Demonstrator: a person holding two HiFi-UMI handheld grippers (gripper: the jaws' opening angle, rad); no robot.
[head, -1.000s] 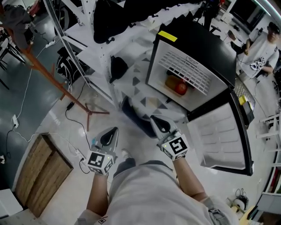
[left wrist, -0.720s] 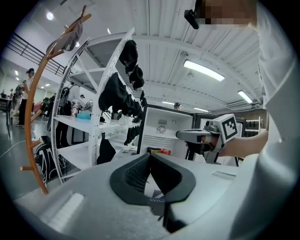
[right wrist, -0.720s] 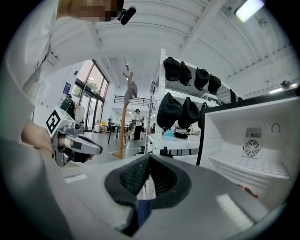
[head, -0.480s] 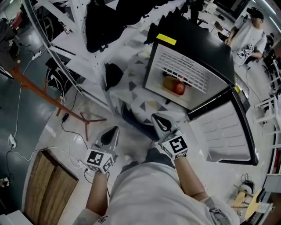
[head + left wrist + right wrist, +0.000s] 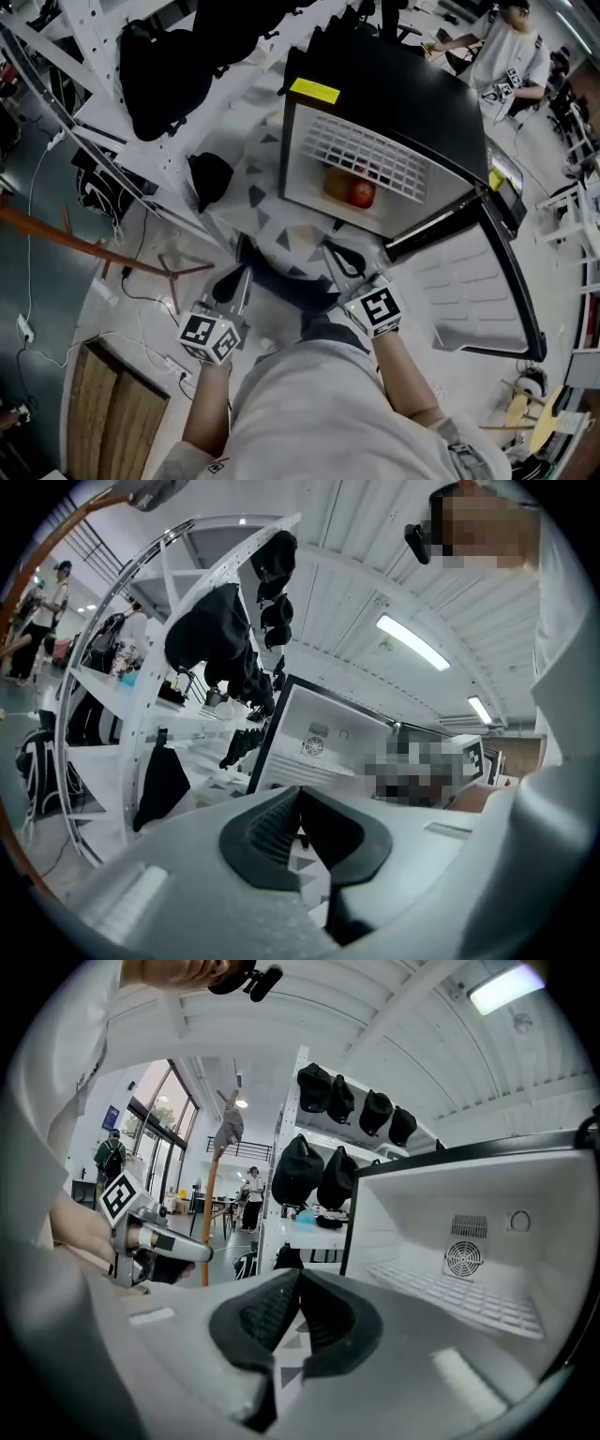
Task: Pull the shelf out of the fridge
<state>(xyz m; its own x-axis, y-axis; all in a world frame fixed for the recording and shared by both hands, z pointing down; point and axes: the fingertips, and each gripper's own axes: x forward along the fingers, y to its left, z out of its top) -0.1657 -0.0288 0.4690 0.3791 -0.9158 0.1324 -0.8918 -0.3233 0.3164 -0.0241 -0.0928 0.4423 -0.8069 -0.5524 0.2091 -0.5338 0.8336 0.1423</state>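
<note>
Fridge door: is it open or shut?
Open. The door hangs wide beside the fridge, and the wire shelf inside shows.

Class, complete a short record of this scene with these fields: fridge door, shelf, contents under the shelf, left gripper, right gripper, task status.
Fridge door: white-lined door of the black fridge stands open, swung to the person's right.
Shelf: white wire shelf sits inside the fridge.
Contents under shelf: red apple beside a yellowish fruit.
Left gripper: shut, empty, low in front of the fridge.
Right gripper: shut, empty, nearer the opening, not touching the shelf.
Task status: shelf not yet pulled out.
</note>
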